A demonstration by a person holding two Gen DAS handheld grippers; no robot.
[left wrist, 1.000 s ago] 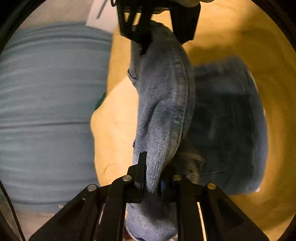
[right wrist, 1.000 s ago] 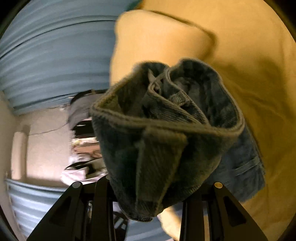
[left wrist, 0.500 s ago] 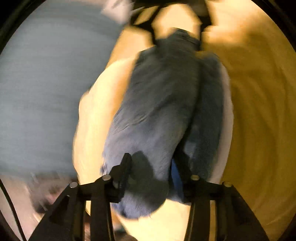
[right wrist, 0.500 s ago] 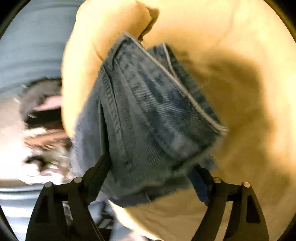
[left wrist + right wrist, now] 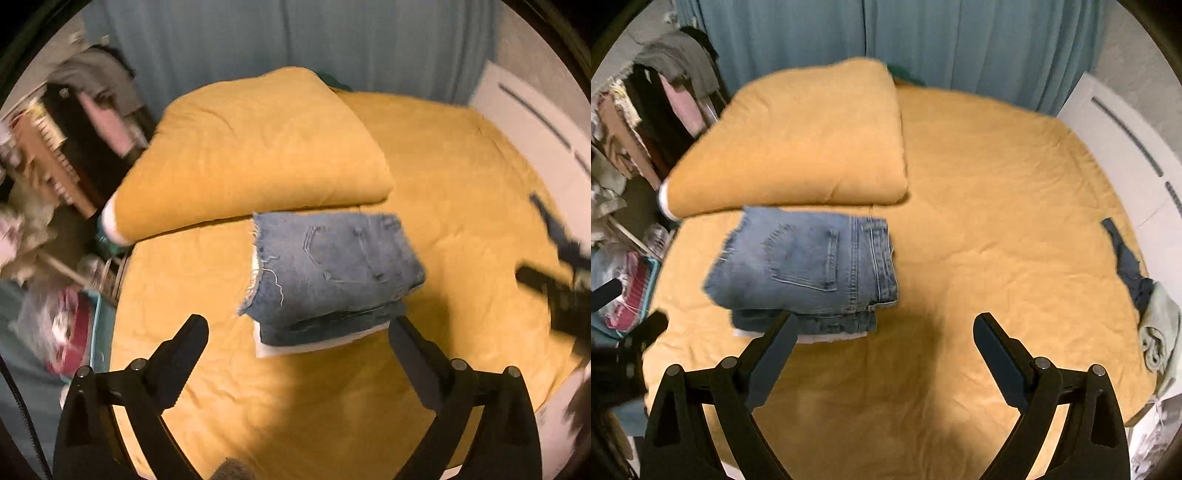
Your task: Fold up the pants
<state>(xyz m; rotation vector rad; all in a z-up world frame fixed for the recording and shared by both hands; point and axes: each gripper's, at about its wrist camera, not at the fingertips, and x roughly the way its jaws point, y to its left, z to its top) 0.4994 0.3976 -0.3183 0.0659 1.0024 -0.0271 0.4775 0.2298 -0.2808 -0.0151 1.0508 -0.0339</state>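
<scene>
The blue denim pants lie folded in a flat stack on the yellow bed, with a white garment edge showing under them. In the right wrist view the folded pants sit left of centre, back pocket up. My left gripper is open and empty, raised just in front of the stack. My right gripper is open and empty, to the right of the stack. The right gripper also shows blurred at the right edge of the left wrist view.
A folded yellow duvet lies behind the pants. Teal curtains hang at the back. A clothes rack and clutter stand left of the bed. Dark and pale garments lie at the bed's right edge, by a white board.
Both grippers let go of the denim and pulled back. The pants, held up a second ago, now rest folded on the bed.
</scene>
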